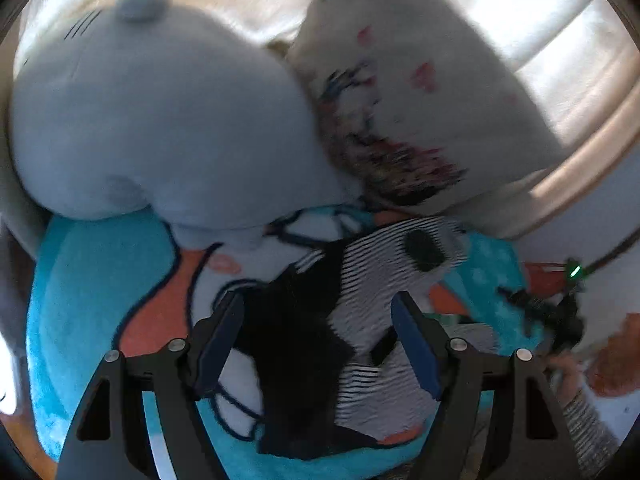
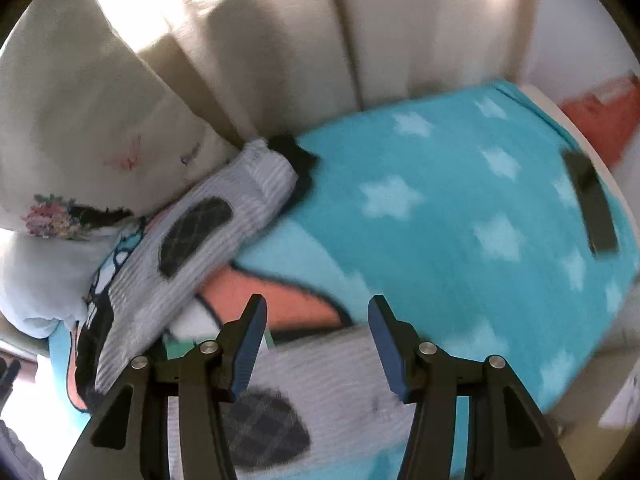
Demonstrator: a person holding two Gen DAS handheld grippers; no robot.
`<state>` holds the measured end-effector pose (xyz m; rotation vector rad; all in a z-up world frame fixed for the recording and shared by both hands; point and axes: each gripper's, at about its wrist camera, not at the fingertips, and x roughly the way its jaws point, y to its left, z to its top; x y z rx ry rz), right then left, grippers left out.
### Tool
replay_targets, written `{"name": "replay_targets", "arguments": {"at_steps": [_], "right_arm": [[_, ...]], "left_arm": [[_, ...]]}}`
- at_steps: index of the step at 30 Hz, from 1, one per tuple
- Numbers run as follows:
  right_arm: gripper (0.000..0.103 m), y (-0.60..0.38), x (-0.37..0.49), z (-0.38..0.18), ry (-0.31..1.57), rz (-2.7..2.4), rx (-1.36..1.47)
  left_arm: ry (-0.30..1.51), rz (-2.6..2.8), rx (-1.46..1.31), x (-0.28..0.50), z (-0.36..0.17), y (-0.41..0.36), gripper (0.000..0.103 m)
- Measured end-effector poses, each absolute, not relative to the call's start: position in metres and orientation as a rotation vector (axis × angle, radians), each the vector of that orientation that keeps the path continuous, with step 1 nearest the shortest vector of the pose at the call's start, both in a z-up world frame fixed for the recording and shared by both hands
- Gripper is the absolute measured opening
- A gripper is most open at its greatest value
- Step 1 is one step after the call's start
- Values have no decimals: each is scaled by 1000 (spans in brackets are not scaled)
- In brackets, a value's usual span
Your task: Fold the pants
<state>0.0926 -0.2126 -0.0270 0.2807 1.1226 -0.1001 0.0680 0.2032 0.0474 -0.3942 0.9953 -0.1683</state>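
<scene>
Left gripper [image 1: 320, 340] over the striped pants [image 1: 376, 280], fingers [image 1: 218, 340] spread wide, nothing between them. Pants lying on a turquoise blanket [image 1: 84, 288] with orange and white cartoon print, black lining or inner side showing at 7 o'clock of the striped cloth, a dark oval knee patch [image 1: 424, 250] toward 1 o'clock. Behind, at 10 o'clock, a pale blue plush toy [image 1: 160, 120]; at 1 o'clock a white printed pillow [image 1: 400, 92] leaning against a beige upholstered backrest [image 1: 552, 64]. At 3 o'clock, blurred, the other black gripper with a green light.

Right gripper [image 2: 316, 344] likewise parted, fingers [image 2: 386, 344] empty, hovering above one grey striped pants leg [image 2: 344, 376] with a checked oval patch [image 2: 264, 428] at 6 o'clock. Second leg [image 2: 192, 248] running from 8 toward 11 o'clock, its cuff beside the pillow [image 2: 80, 120]. Star-patterned part of the blanket [image 2: 460, 208] filling 1 to 4 o'clock; a dark flat rectangular object [image 2: 590, 204] on it at 3 o'clock. Heavy motion blur throughout.
</scene>
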Motion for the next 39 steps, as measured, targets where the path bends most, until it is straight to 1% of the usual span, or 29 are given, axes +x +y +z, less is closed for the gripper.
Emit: {"name": "replay_targets", "arguments": {"at_steps": [7, 14, 21, 27, 33, 34, 35, 36, 37, 38, 39], "right_arm": [[57, -219, 205, -43, 1111, 11, 249], [57, -220, 282, -74, 1173, 71, 230], [57, -220, 305, -97, 1223, 178, 275], [58, -209, 312, -99, 1239, 242, 254], [61, -196, 313, -101, 1237, 291, 202], [60, -194, 311, -100, 1237, 290, 189], [54, -193, 310, -99, 1237, 293, 185], [45, -191, 307, -99, 1240, 297, 181], [21, -191, 306, -99, 1253, 298, 171], [17, -191, 306, -99, 1268, 306, 169], [16, -192, 306, -98, 1267, 309, 176]], "left_arm": [[1062, -118, -436, 87, 11, 179, 75], [1139, -124, -429, 140, -27, 156, 75], [1190, -152, -293, 177, -52, 131, 75], [1253, -174, -215, 201, -79, 121, 75], [1261, -170, -45, 205, -82, 100, 77], [1264, -164, -23, 204, -82, 97, 67], [1257, -168, -7, 200, -80, 93, 57], [1254, -175, 0, 199, -79, 91, 31], [1263, -200, -24, 198, -78, 91, 6], [1275, -212, -56, 199, -77, 93, 5], [1267, -201, -67, 199, -75, 96, 5]]}}
